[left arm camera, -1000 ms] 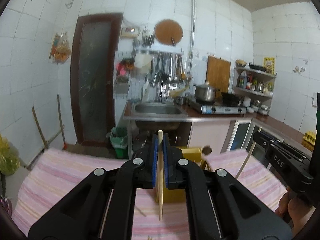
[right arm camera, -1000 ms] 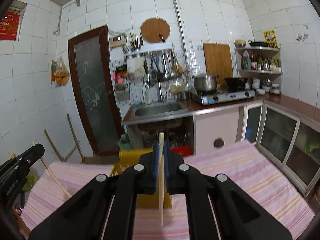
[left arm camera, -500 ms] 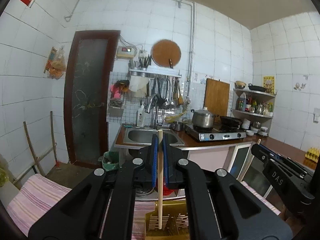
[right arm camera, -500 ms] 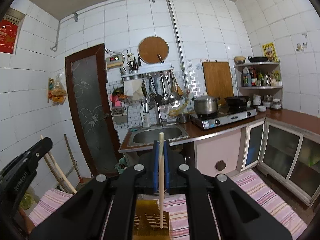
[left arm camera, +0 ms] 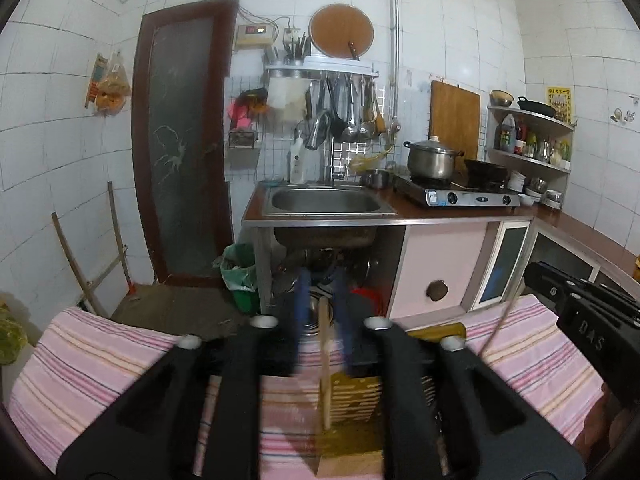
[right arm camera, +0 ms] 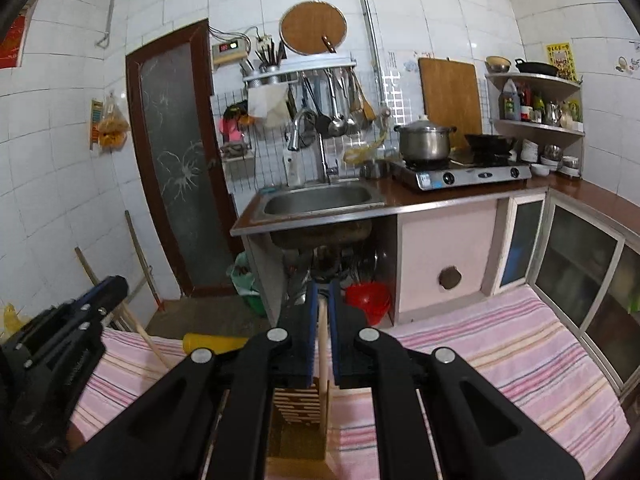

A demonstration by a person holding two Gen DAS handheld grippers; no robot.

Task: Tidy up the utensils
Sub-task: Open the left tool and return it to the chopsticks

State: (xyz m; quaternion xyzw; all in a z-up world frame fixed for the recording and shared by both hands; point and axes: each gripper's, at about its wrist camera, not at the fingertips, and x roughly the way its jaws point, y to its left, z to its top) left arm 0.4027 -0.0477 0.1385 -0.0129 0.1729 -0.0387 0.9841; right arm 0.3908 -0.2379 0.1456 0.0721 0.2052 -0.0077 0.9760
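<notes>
In the left wrist view my left gripper (left arm camera: 322, 280) is opening. A wooden chopstick (left arm camera: 325, 360) stands upright between its blurred blue pads, free of both, its lower end inside the yellow slatted utensil holder (left arm camera: 356, 396). In the right wrist view my right gripper (right arm camera: 321, 286) is also opening. Its chopstick (right arm camera: 322, 344) has sunk below the pad tops, with a thin gap beside it, and points down into the holder (right arm camera: 298, 400). Each gripper appears at the edge of the other view: the right gripper (left arm camera: 538, 274) and the left gripper (right arm camera: 114, 286).
The holder stands on a table under a pink striped cloth (left arm camera: 100, 360) (right arm camera: 500, 340). Beyond the far edge are a sink counter (left arm camera: 324, 200), a stove with a pot (left arm camera: 432, 160), glass-door cabinets (right arm camera: 580, 256), a green bin (left arm camera: 240, 276) and a dark door (left arm camera: 180, 140).
Both grippers have come forward and down over the yellow holder. Their jaws were shut on the chopsticks and now stand apart, the left wider. Both chopsticks have slid down between the pads.
</notes>
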